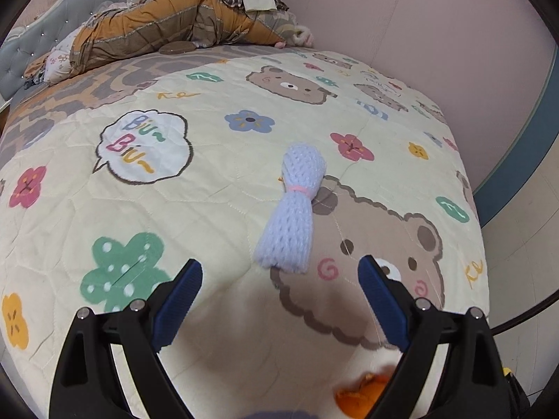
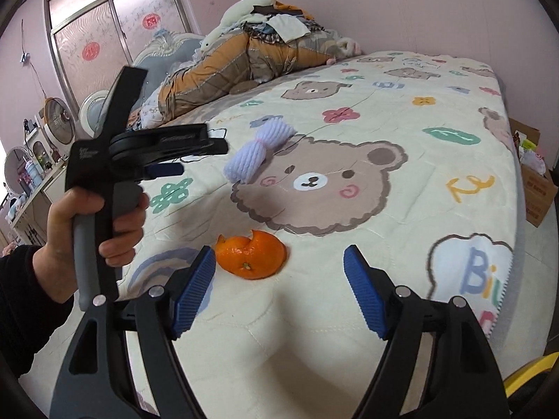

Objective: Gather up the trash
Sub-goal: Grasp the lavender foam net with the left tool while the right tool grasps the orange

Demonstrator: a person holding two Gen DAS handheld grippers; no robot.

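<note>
A pale lilac foam fruit net (image 1: 291,209), pinched in the middle by a pink band, lies on the bear-print bedspread (image 1: 209,181). My left gripper (image 1: 281,274) is open, jaws wide, just short of the net's near end. The net also shows in the right wrist view (image 2: 256,150), with the left gripper (image 2: 174,160) held by a hand to its left. An orange peel (image 2: 251,253) lies on the bedspread (image 2: 401,244). My right gripper (image 2: 279,262) is open and empty, with the peel just ahead of its left finger. The peel shows blurred in the left wrist view (image 1: 360,392).
A heap of orange and grey bedding and clothes (image 1: 181,21) sits at the head of the bed; it also shows in the right wrist view (image 2: 244,59). A cardboard box (image 2: 534,181) stands on the floor past the bed's right edge. Fans (image 2: 59,118) and a cluttered shelf stand at the left.
</note>
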